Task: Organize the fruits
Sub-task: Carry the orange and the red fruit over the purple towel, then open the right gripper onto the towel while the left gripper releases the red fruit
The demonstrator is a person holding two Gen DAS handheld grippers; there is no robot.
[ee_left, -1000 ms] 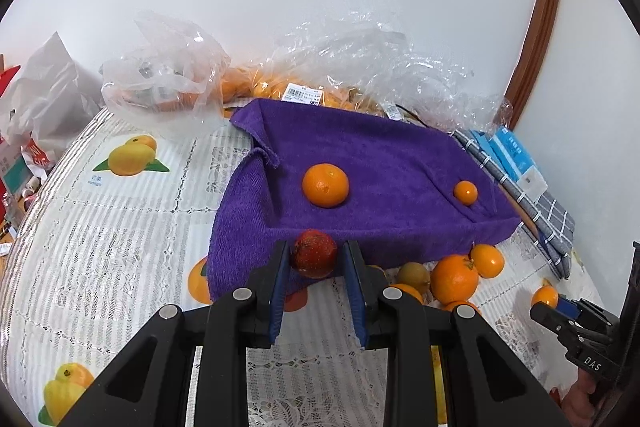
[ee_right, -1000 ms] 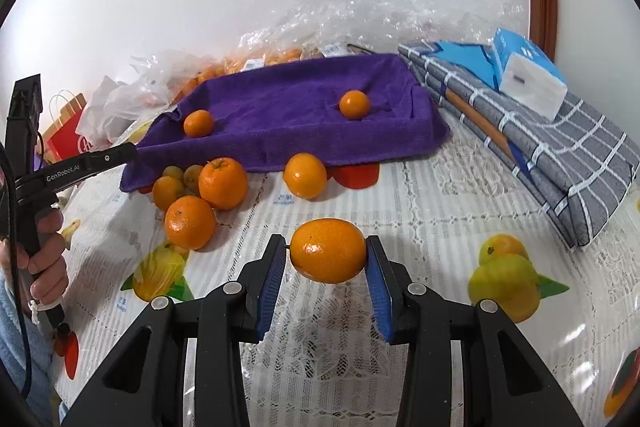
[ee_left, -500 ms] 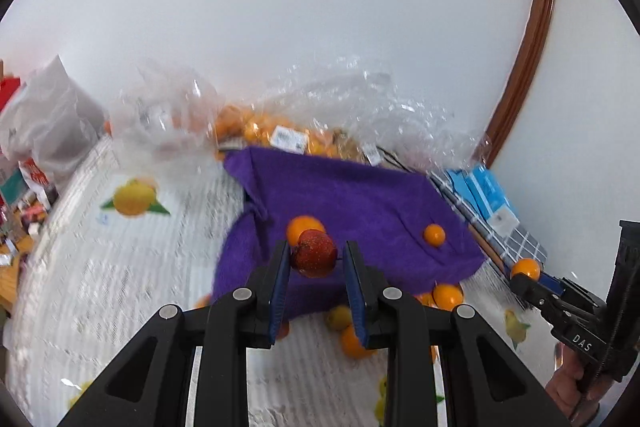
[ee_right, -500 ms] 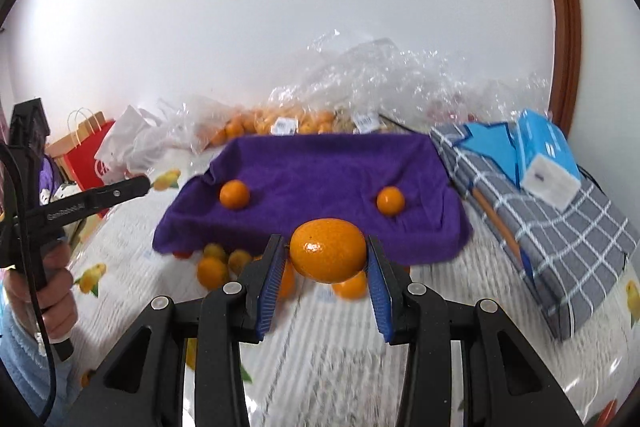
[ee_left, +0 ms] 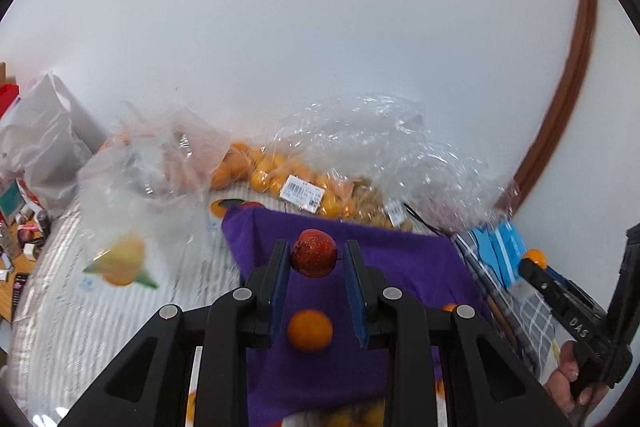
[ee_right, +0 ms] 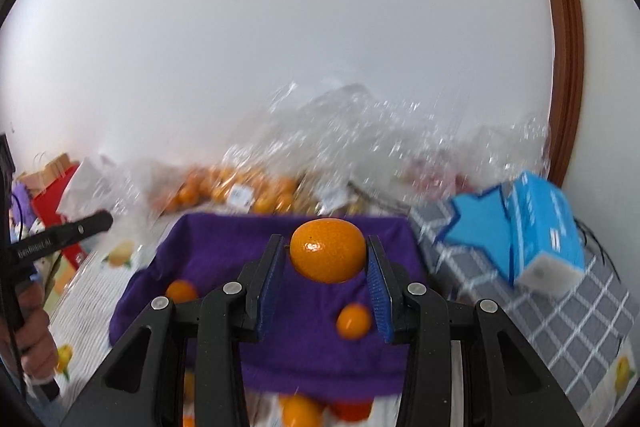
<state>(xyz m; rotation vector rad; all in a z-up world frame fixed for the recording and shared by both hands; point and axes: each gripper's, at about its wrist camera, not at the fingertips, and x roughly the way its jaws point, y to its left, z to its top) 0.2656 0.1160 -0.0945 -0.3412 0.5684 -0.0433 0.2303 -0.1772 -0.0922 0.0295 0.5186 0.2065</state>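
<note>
The left tongs (ee_left: 316, 257) pinch a dark red fruit (ee_left: 314, 253) between their blue pads, held up in the air above the purple cloth (ee_left: 400, 259). Below it, on the near part of the cloth, lies an orange (ee_left: 309, 330); a second small one (ee_left: 449, 307) peeks out at the cloth's right edge behind the tongs' arm.

The right tongs (ee_right: 327, 257) grip a big orange (ee_right: 327, 251) at its sides, also lifted clear over the cloth (ee_right: 224, 247). From this side two small oranges rest on the cloth, one to the left (ee_right: 181, 291) and one to the right (ee_right: 353, 321), well apart. More oranges (ee_right: 303, 409) sit on the table just beside the cloth's near edge, blurred.

Beyond the far edge of the cloth, clear plastic bags (ee_left: 376, 147) lie heaped against the white wall, with a bagged pile of oranges (ee_left: 276, 175) showing through. A blue tissue pack (ee_right: 536, 227) rests on a grey checked cloth (ee_right: 576, 311) to the right. The table (ee_left: 64, 287) wears a white lace cover printed with yellow fruit. At the far left stand a white bag (ee_left: 36, 143) and a red paper bag (ee_right: 56, 191)
</note>
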